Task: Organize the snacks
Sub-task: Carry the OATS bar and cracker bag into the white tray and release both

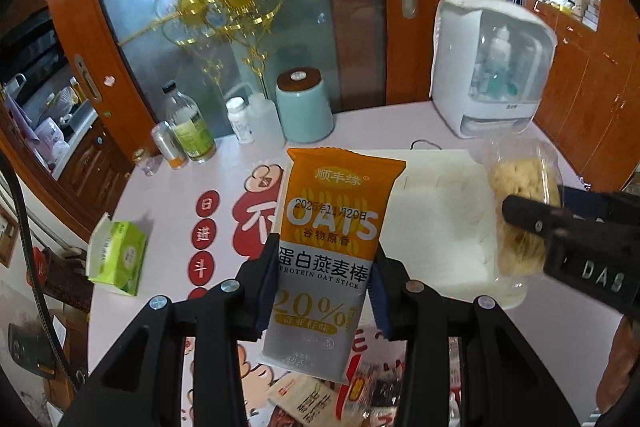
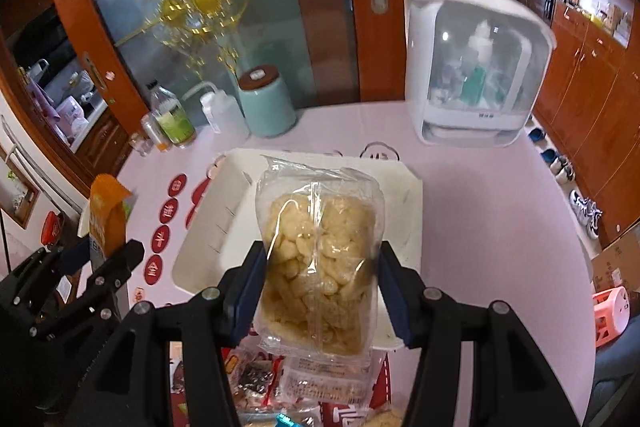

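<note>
My left claw (image 1: 324, 291) clamps the oat stick (image 1: 328, 259), my right claw (image 2: 320, 291) the puffed-snack bag (image 2: 320, 259); I lower both level into the white tray (image 2: 404, 187) at 12 o'clock.

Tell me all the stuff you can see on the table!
oat stick packet: one, orange and grey, held up in left gripper
puffed snack bag: one, clear with yellow pieces, held in right gripper
tray: one, white, table middle
canister: one, mint green, back
bottles: several, back left
cabinet: one, white, back right
tissue box: one, green, left
left gripper: black
right gripper: black
</note>
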Motion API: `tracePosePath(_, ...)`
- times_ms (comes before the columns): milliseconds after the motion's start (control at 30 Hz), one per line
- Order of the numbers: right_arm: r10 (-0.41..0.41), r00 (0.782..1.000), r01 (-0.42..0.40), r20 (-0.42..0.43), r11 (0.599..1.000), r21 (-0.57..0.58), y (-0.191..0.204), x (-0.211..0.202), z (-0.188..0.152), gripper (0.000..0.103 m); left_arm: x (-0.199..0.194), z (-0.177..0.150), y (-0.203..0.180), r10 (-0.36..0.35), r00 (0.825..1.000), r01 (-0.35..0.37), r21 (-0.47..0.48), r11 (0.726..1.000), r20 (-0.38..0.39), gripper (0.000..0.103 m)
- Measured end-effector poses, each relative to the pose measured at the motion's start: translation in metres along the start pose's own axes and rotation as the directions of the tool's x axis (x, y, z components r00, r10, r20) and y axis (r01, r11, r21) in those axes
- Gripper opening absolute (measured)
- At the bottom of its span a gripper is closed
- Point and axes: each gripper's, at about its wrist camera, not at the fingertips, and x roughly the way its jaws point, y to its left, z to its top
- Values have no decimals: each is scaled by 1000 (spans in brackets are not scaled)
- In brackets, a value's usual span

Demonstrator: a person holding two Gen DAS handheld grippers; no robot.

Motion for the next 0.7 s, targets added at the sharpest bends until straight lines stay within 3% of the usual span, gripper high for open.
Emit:
tracePosePath(233,-1,996,1,-94,1000,0,-16,62,1,55,66,-2,-10,9,995,-11,-22,1000,-104,44)
tracePosePath(300,6,993,-5,-122,1000,3,-20,78,1,55,81,-4,-13,-1,991,-1,-15,1000,-136,74)
tracePosePath(333,11,990,-11,-143,1000,-1,-20,87,0,56,86,-5,-13,-13,990,11,-14,1000,-143,96)
tracePosePath(433,16,985,-17,-173,1000,-4,-21,104,-3,59,94,-10,-9,-15,989,12,-22,1000,-148,98)
tracePosePath(567,-3,993,1,-114,1000,-21,-21,104,-6,80,96,-15,1,-28,986,21,-46,999,-162,98)
tracePosePath(700,12,995,-13,-98,1000,-13,-20,100,-4,83,85,-18,5,-24,990,18,-45,999,-137,98)
